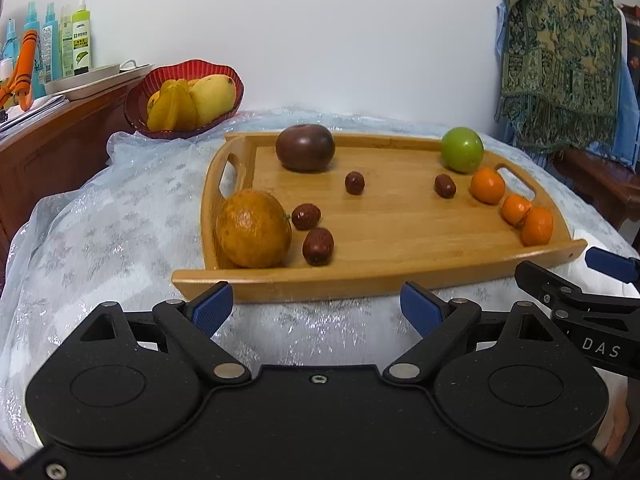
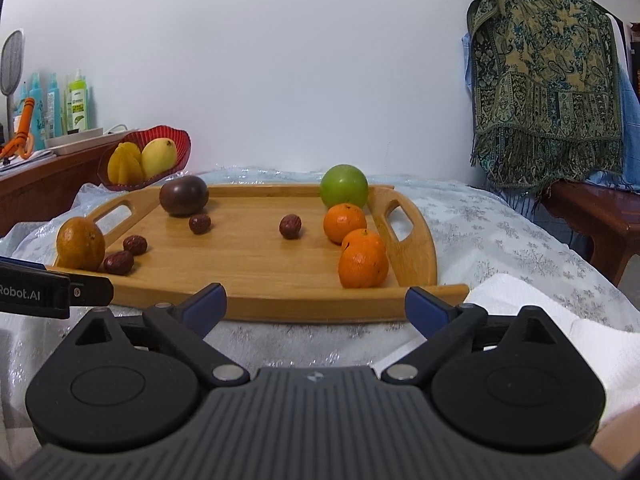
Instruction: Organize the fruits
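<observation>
- Left gripper (image 1: 316, 312), black with blue pads: fingers spread wide and released, nothing between them, poised just short of the tray's near edge and angled down toward it.
- Right gripper (image 2: 316, 306), black with a ribbed grey body and blue pads: fingers likewise spread wide and empty, just before the near edge toward the tray's right end; in the left wrist view its tip enters at the right.
- One rectangular bamboo tray with two cut-out handles (image 1: 400, 236), lying on a table under a pale, glittery lace cloth (image 1: 100, 232).
- One large dull-orange round citrus fruit (image 1: 254, 228) at the tray's near left corner, against the left rim.
- Four small wrinkled dark-red dates: two (image 1: 318, 246) (image 1: 306, 216) just beside the large citrus, one (image 1: 355, 183) mid-tray, one (image 1: 445, 186) toward the right.
- Three small bright-orange mandarins (image 1: 537, 226) (image 1: 516, 209) (image 1: 487, 186) in a line along the right rim; the two nearest touch.
- One dark purple-brown round fruit (image 1: 305, 147) at the far edge, left of centre.
- One green round fruit (image 1: 462, 149) at the far right corner.
- One red ribbed bowl (image 1: 138, 110) beyond the tray's far left corner, holding one yellow mango (image 1: 214, 98) and one yellow starfruit (image 1: 174, 106).
- One patterned green fringed cloth (image 1: 560, 52) hanging at the far right.
</observation>
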